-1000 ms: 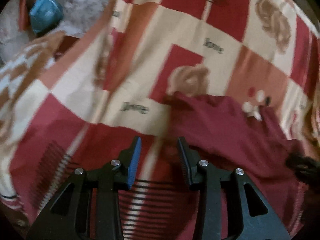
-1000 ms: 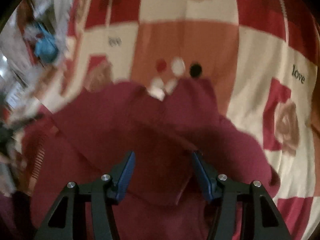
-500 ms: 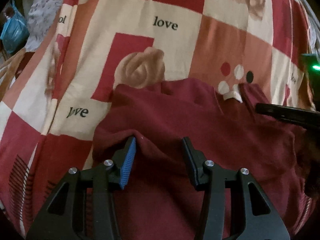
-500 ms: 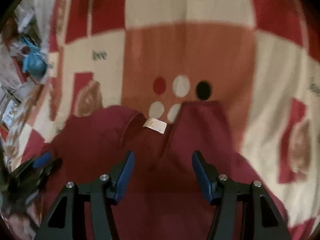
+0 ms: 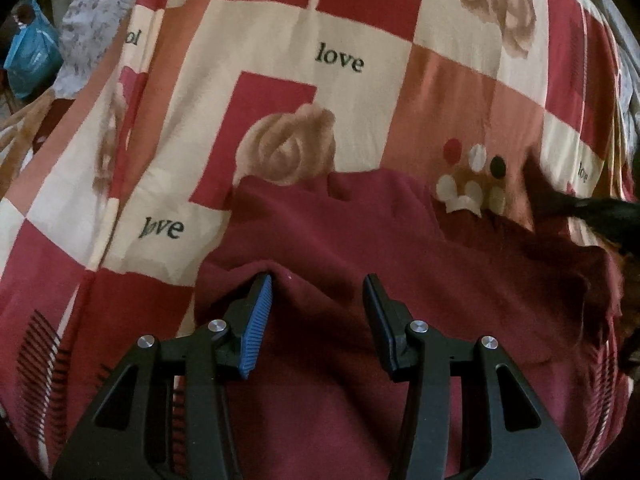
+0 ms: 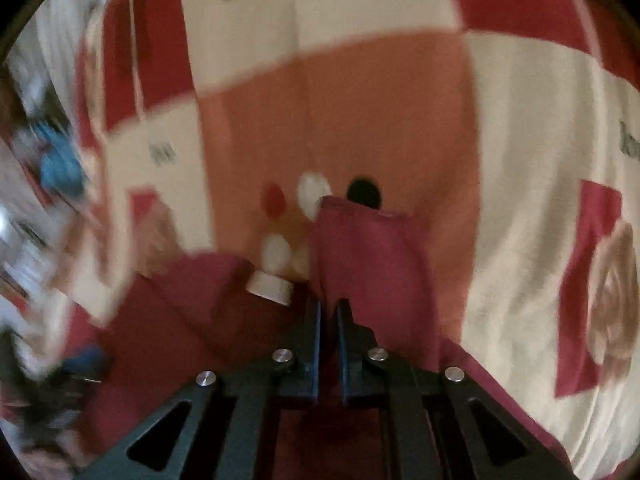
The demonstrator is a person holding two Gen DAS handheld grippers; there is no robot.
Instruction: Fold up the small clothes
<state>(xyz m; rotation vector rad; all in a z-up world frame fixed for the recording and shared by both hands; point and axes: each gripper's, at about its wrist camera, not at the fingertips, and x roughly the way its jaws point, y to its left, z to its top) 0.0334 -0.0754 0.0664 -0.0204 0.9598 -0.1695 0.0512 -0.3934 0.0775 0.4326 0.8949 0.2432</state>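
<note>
A small maroon garment [image 5: 360,248] lies on a patterned bedsheet, with a white label [image 5: 464,204] at its neck. My left gripper [image 5: 318,286] is open, its jaws resting on the garment near its left edge, with a fold of cloth between them. My right gripper [image 6: 329,308] is shut on the maroon garment [image 6: 368,264] by the neck, next to the white label [image 6: 270,288], and lifts a flap of it. The right gripper's black tip [image 5: 604,212] shows at the right edge of the left wrist view.
The bedsheet [image 5: 340,60] has red, cream and salmon squares with roses and the word "love". A blue plastic bag [image 5: 28,56] and a floral cloth [image 5: 96,20] lie past the bed's far left edge.
My right gripper has closed on the garment beside the label and pulled a flap of it up. My left gripper stays open and has barely moved.
</note>
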